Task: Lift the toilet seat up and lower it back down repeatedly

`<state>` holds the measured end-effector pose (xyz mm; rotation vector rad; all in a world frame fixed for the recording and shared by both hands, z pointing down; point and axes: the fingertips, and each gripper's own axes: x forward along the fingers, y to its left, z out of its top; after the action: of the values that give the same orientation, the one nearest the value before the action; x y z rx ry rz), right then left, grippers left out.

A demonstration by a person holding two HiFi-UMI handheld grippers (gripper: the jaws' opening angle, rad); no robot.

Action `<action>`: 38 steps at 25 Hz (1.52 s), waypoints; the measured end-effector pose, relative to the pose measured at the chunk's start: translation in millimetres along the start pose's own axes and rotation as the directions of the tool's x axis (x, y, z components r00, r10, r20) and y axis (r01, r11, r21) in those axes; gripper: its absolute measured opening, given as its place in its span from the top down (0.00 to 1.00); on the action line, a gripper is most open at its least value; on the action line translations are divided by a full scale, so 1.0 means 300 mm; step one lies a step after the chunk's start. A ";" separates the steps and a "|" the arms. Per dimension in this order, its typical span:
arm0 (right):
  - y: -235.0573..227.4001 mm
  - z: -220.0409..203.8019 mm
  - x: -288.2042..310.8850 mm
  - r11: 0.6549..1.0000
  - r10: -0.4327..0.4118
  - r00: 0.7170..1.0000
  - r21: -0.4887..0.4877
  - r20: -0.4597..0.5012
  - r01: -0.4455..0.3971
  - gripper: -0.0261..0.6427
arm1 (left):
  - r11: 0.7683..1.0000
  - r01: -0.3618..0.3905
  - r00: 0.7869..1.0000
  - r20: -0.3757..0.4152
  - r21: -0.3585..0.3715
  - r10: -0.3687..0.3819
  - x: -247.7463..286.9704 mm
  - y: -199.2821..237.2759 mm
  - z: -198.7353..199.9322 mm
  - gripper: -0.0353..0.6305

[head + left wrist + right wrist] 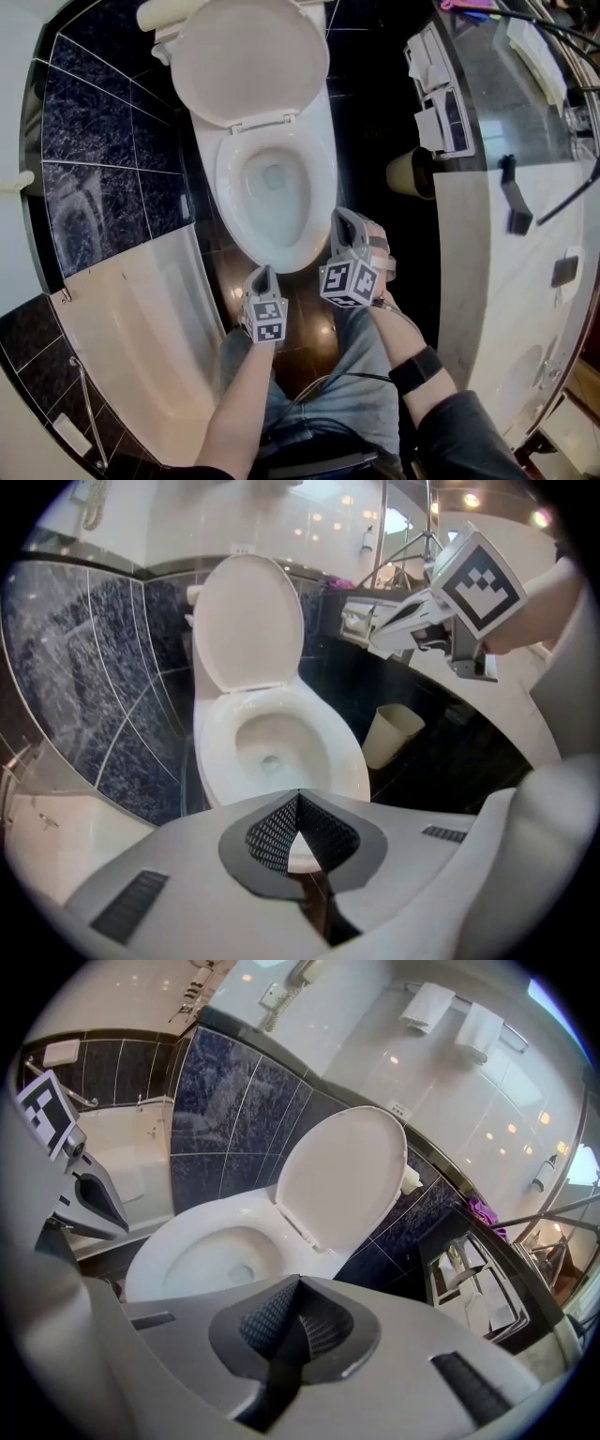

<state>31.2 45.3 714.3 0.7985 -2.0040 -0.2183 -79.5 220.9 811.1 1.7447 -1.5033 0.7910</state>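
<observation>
The white toilet (272,187) stands ahead with its seat and lid (251,58) raised together, leaning back toward the tank; the bowl rim is bare. The same raised lid (248,621) (342,1180) shows in both gripper views. My left gripper (263,274) hovers just in front of the bowl's near edge, shut, holding nothing (300,799). My right gripper (345,220) hangs to the right of the bowl's front rim, also shut and empty (300,1281). Neither gripper touches the toilet.
A white bathtub (141,319) lies to the left behind a dark tiled wall (94,159). A beige waste bin (410,172) stands right of the toilet, under a stone counter (506,122) with a paper holder (436,94). The person's legs are below.
</observation>
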 end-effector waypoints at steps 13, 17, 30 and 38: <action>-0.333 0.526 -0.476 0.967 0.051 0.977 0.236 0.209 -0.101 0.93 | 0.997 -0.065 0.957 0.287 0.050 0.048 -0.653 0.086 0.858 0.95; -0.441 0.608 -0.582 0.948 0.047 0.964 0.293 0.263 -0.127 0.93 | 0.997 -0.075 0.935 0.351 0.038 0.057 -0.815 0.084 1.031 0.95; -0.587 0.660 -0.763 0.920 0.048 0.945 0.355 0.323 -0.168 0.93 | 0.997 -0.082 0.880 0.468 -0.016 0.080 -1.078 0.075 1.211 0.95; -0.583 0.675 -0.758 0.919 0.046 0.953 0.360 0.301 -0.159 0.93 | 0.997 -0.075 0.878 0.474 -0.004 0.068 -1.080 0.081 1.226 0.95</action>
<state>23.1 18.0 364.4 0.9399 -2.4003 0.1339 -146.7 101.6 339.8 2.0003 -1.8911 0.4195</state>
